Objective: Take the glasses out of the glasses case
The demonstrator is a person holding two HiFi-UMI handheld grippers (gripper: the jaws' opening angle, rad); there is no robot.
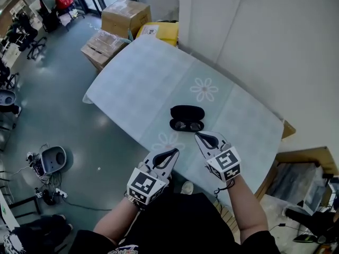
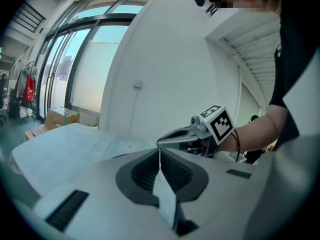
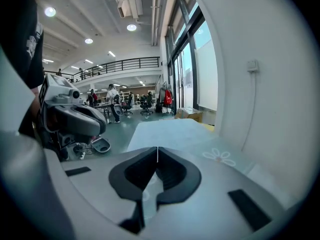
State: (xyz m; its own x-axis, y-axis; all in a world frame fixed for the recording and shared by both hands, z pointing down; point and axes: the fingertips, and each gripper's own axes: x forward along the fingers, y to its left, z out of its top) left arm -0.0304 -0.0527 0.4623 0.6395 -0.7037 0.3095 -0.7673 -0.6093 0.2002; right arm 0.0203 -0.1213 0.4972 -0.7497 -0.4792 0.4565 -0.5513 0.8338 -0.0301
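The counter [image 1: 153, 83] holds the open glasses case [image 1: 187, 113]. Your left gripper [image 1: 174, 152] and right gripper [image 1: 201, 136]: jaws together, empty.

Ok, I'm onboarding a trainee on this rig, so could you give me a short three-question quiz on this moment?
1. True or false: the glasses case on the table lies open, with the glasses still inside it.
2. In the head view, which gripper's tip is nearer the case? A) left gripper B) right gripper C) both already touch it
3. Fill in: each gripper's own view shows its jaws ____, with nothing between them.

Key: 1 true; 2 B; 3 shut.
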